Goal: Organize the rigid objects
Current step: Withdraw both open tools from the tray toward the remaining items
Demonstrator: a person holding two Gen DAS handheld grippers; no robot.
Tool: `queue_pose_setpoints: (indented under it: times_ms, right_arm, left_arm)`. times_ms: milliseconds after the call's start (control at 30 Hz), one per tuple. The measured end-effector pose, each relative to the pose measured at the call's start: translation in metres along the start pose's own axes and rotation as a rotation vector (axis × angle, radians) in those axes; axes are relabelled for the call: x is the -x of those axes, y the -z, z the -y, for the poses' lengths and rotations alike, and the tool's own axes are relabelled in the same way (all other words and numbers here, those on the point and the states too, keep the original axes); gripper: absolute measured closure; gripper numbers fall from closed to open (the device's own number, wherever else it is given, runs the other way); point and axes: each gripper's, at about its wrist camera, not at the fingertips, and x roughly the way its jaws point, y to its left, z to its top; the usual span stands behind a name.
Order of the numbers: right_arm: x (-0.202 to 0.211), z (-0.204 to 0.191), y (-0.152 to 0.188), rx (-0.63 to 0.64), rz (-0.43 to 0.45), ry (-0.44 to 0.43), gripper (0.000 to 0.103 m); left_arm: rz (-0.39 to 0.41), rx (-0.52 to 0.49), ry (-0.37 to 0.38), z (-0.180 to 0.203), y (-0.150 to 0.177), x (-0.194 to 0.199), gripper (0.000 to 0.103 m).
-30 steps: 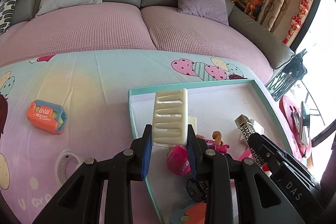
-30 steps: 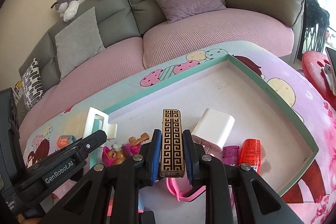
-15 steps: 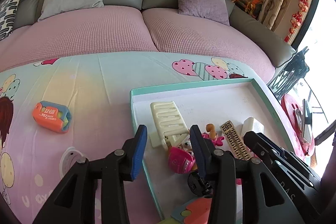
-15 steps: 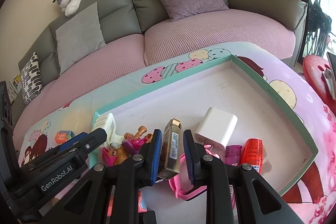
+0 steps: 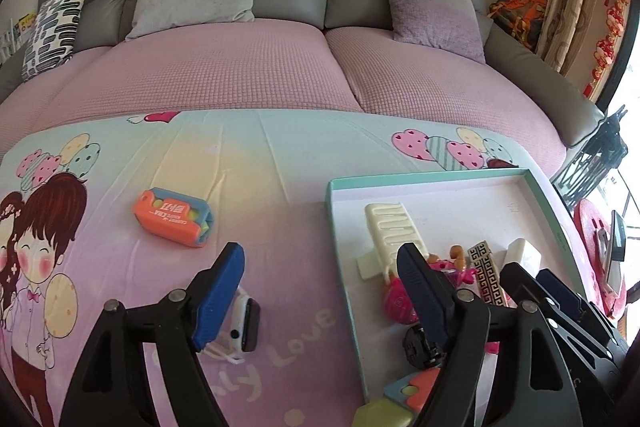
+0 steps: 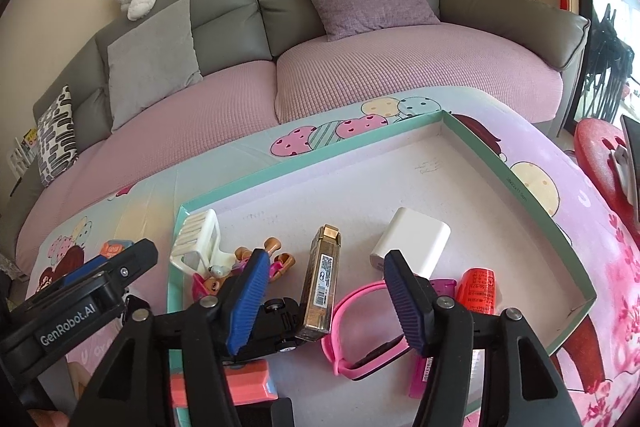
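The left gripper [image 5: 320,287] has just been opening and stands wide with nothing between its jaws, the cream comb [image 5: 390,233] lying flat in the tray [image 5: 424,174] at centre right of its view. The right gripper [image 6: 324,297] has likewise just been opening and grips nothing (the gold lighter [image 6: 322,291] lies loose between its jaws, lower centre). An orange case [image 5: 173,218] sits on the cloth, left of centre.

Comb [image 5: 390,239], lighter [image 6: 320,285], charger [image 6: 414,247] in tray [image 5: 344,247]; case [image 5: 173,211] left, outside.
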Motion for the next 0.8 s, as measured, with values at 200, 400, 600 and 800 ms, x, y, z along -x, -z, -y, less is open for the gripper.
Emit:
queue_pose_setpoints:
  times_ms: [200,400,600,800]
  right_arm:
    - [-0.003,-0.001,0.001,0.013,-0.008,0.004,0.015]
    - [-0.004,-0.003,0.003,0.021,-0.019,0.014,0.004]
    - [-0.003,-0.004,0.003,0.025,-0.013,0.026,0.000]
    - [-0.001,-0.006,0.003,0.026,-0.016,0.023,0.000]
  left_arm:
    - [0.001,0.028,-0.059,-0.014,0.003,-0.001,0.009]
    - [-0.036,0.046,-0.076,-0.022,0.009,-0.005,0.009]
    - [-0.028,0.069,-0.091,-0.029,0.012,-0.002,0.009]
    - [-0.017,0.106,-0.103,-0.041,0.016,0.003,0.009]
